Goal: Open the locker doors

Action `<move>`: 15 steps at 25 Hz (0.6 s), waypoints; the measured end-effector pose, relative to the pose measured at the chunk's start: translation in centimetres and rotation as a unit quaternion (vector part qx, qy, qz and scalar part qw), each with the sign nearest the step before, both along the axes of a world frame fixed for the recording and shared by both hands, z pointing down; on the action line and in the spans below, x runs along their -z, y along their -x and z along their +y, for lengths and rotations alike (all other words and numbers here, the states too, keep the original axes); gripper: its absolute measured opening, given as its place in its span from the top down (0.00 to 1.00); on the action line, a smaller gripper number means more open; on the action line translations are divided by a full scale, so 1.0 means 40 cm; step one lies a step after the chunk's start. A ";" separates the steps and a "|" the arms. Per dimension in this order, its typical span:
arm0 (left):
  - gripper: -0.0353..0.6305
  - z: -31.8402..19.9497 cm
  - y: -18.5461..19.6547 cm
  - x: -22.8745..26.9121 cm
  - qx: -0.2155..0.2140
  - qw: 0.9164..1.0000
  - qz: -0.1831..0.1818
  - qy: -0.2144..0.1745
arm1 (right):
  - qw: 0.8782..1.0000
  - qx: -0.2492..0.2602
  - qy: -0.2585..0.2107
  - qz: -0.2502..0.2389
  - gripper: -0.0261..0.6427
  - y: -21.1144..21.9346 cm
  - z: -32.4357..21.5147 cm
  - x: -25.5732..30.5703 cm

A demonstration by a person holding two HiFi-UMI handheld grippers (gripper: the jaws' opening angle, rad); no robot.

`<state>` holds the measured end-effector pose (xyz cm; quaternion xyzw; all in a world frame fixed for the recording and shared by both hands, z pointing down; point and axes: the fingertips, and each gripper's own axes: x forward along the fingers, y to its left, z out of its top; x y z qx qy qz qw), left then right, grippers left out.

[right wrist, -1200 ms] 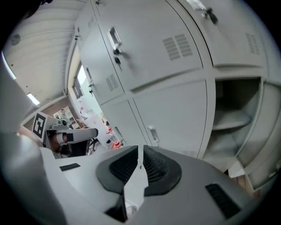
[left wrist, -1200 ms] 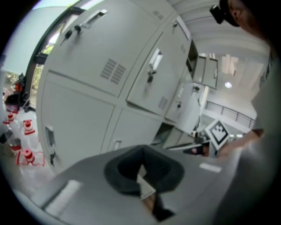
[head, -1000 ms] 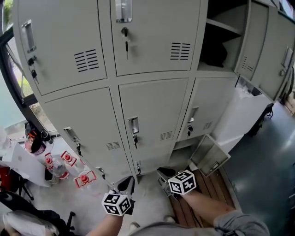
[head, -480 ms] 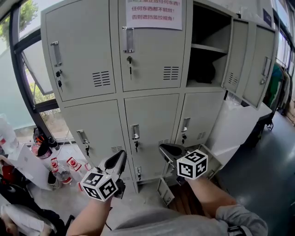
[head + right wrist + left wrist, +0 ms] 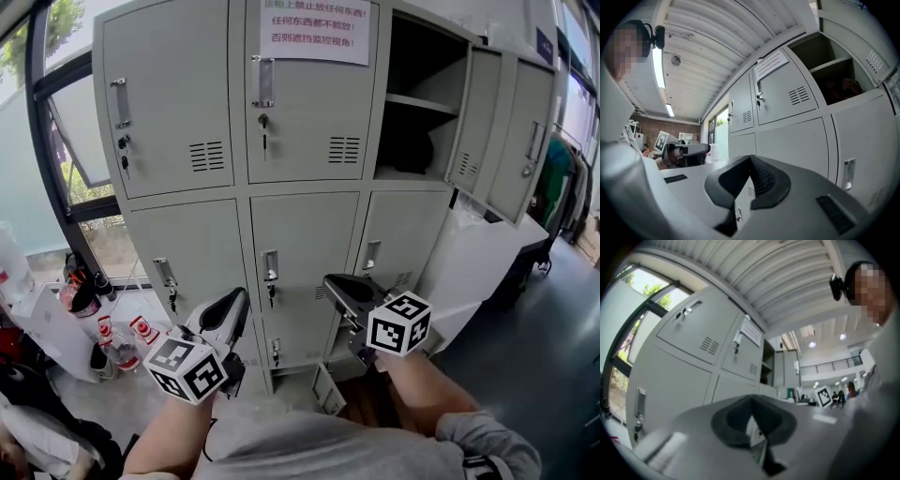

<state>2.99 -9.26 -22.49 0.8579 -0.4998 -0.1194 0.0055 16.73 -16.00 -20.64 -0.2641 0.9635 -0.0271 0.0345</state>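
A bank of grey lockers (image 5: 300,234) fills the head view. The upper left door (image 5: 169,103) and the upper middle door (image 5: 314,103), which bears a paper notice, are closed. The upper right compartment (image 5: 412,103) stands open, its door (image 5: 472,117) swung to the right. The three middle-row doors are closed. My left gripper (image 5: 236,298) is held before the middle-left door (image 5: 187,258), apart from it and shut on nothing. My right gripper (image 5: 330,281) hovers between the centre door (image 5: 300,244) and the middle-right door (image 5: 394,239). Its jaws have just closed and hold nothing (image 5: 750,157).
A small bottom-row door (image 5: 323,389) hangs open near the floor. Bottles with red labels (image 5: 117,337) stand on the floor at the left under a window (image 5: 70,169). A white covered object (image 5: 483,258) sits to the right of the lockers. Something dark (image 5: 412,141) lies inside the open compartment.
Both grippers have risen from near the floor to the height of the middle row. The head view has tilted up, and the top row with its notice now shows.
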 end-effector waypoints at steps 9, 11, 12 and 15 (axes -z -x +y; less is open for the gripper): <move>0.94 -0.009 -0.005 -0.013 0.000 1.000 0.007 0.009 | 1.000 -0.003 0.015 0.002 0.95 -0.009 -0.021 -0.025; 0.94 -0.009 -0.011 -0.013 -0.002 1.000 0.007 0.010 | 1.000 -0.003 0.015 0.003 0.95 -0.011 -0.022 -0.026; 0.94 -0.008 -0.013 -0.012 -0.003 1.000 0.006 0.010 | 1.000 -0.003 0.015 0.004 0.95 -0.012 -0.022 -0.026; 0.94 -0.009 -0.014 -0.009 -0.004 1.000 0.006 0.009 | 1.000 -0.002 0.017 0.003 0.95 -0.013 -0.023 -0.026</move>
